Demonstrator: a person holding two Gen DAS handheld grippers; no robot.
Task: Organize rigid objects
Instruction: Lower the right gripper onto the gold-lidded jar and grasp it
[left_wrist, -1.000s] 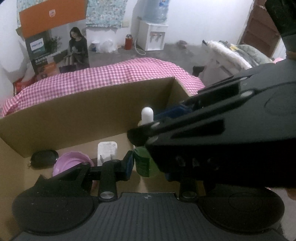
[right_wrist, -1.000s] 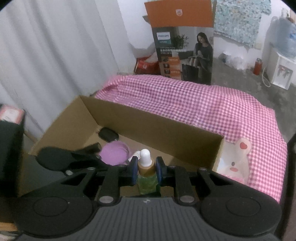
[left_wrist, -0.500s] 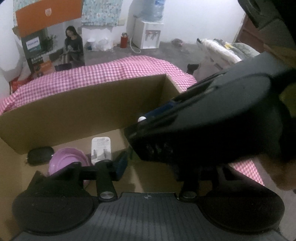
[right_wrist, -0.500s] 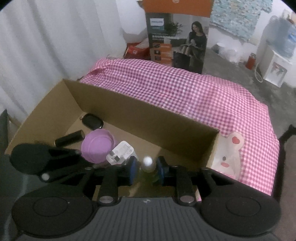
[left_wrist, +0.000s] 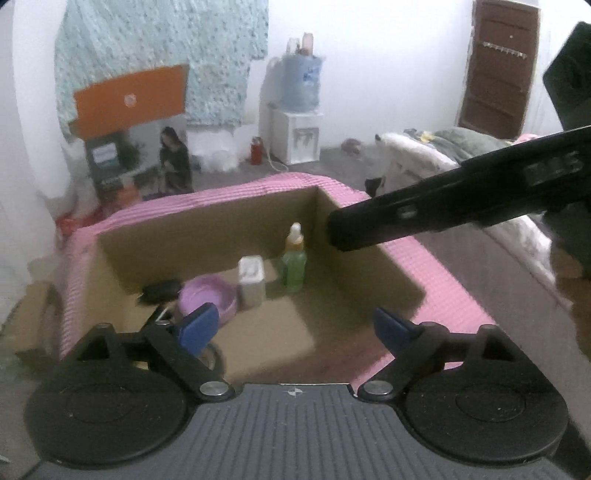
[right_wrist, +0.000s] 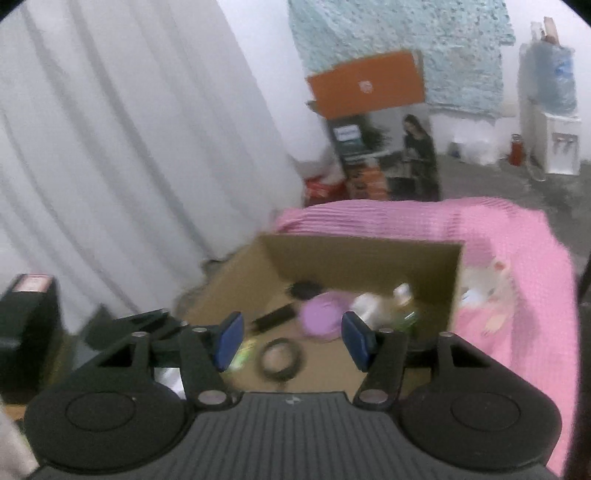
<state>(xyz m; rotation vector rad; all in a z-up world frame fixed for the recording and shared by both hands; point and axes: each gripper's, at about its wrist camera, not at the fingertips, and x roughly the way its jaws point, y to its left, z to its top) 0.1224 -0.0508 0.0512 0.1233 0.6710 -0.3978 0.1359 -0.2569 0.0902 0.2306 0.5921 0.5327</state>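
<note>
Both jaws opening, empty; dropper bottle stands upright in box, crowding the charger, could tip

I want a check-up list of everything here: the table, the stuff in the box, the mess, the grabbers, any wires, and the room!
Surface: pink checked cloth covers the table under the cardboard box.
Job's things: green dropper bottle stands upright in the box's far corner, beside a white charger plug, a purple bowl and a small black case.
Clutter: a black ring and a dark stick-shaped thing lie on the box floor.
Grippers: left gripper and right gripper both have jaws opening, nothing between them.
Cables: nothing seen for certain.
Surroundings: water dispenser, orange-topped carton, brown door, white curtain.
</note>
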